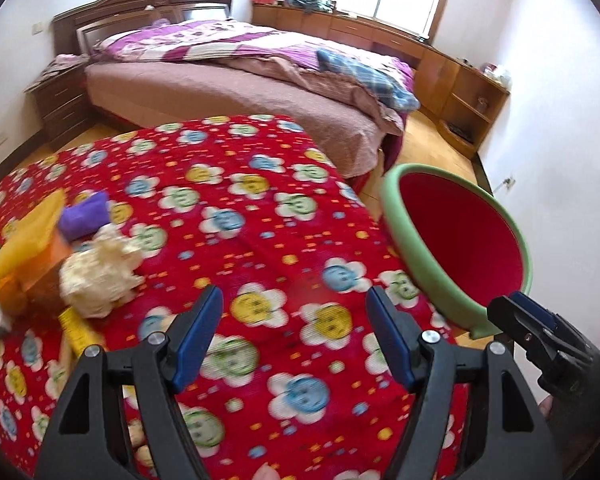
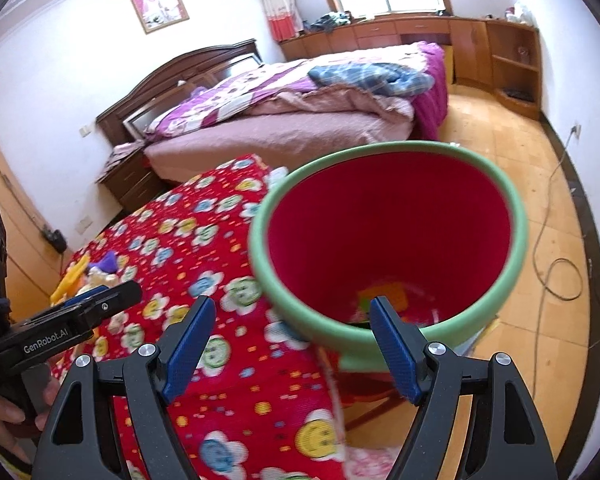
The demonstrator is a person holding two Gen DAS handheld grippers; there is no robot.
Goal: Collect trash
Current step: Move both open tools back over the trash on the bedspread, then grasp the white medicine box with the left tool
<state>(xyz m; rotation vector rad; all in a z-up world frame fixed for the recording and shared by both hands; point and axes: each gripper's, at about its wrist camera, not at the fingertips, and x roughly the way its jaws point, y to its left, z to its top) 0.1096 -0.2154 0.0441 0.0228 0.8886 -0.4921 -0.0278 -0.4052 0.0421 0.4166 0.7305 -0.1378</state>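
A green bin with a red inside (image 1: 456, 248) stands at the right edge of a table under a red flowered cloth (image 1: 236, 216); it also shows in the right wrist view (image 2: 384, 248), with some colourful scraps at its bottom (image 2: 384, 294). Trash lies at the table's left: a crumpled cream paper wad (image 1: 100, 276), a purple piece (image 1: 85, 216) and a yellow-orange wrapper (image 1: 28, 240). My left gripper (image 1: 294, 340) is open and empty above the cloth. My right gripper (image 2: 290, 344) is open and empty at the bin's near rim.
A bed with pink and purple bedding (image 1: 236, 76) stands behind the table. Wooden cabinets (image 1: 452, 76) line the far wall under the window. A nightstand (image 1: 60, 100) is left of the bed. A cable (image 2: 556, 264) lies on the wooden floor right of the bin.
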